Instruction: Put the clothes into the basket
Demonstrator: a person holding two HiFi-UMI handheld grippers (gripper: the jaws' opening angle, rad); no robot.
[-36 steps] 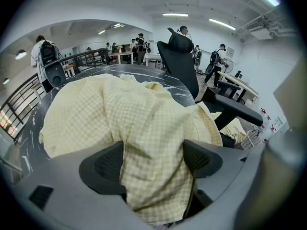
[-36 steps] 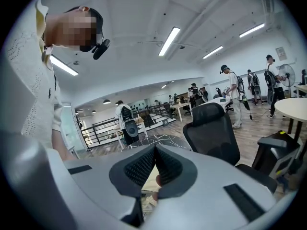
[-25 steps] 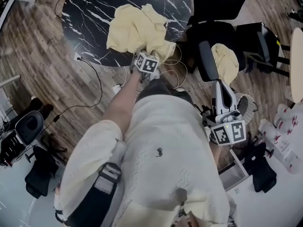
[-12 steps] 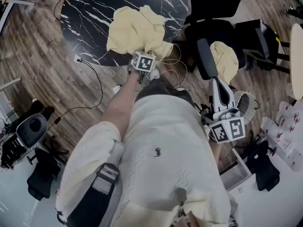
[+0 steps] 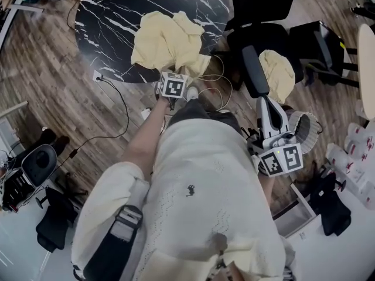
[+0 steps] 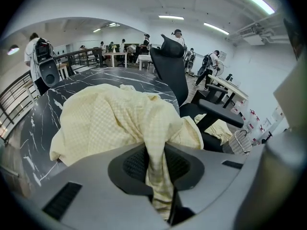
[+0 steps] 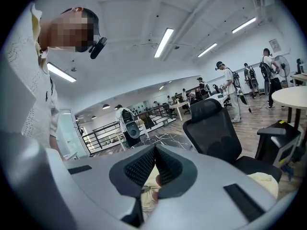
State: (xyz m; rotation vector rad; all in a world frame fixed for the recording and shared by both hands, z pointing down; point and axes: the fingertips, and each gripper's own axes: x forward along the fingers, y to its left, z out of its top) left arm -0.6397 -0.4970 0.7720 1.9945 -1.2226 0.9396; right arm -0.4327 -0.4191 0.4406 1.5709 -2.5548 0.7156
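Observation:
A pale yellow checked garment [image 5: 167, 37] lies heaped on the black marble table [image 5: 111, 16]. My left gripper [image 5: 177, 75] is at the table's near edge. Its jaws have just been closing, and they now pinch a hanging fold of that garment [image 6: 156, 176]. The rest of the cloth [image 6: 105, 121] spreads beyond the jaws. A second yellow garment [image 5: 278, 75] rests on the seat of a black office chair [image 5: 263, 40]. My right gripper [image 5: 265, 104] hovers near that chair with its pads [image 7: 144, 164] touching and nothing gripped. A white wire basket [image 5: 306, 130] stands on the floor to its right.
Cables [image 5: 111, 116] and a power strip trail over the wooden floor by the table. A second black chair [image 5: 319, 48] stands at the right, with a round white table [image 5: 367, 75] beyond it. The chair's armrest [image 5: 252, 69] lies just ahead of the right gripper. People stand far off.
My left gripper has drawn back from the table toward my body, with the cloth's edge following it. The right gripper has shifted slightly forward, toward the chair.

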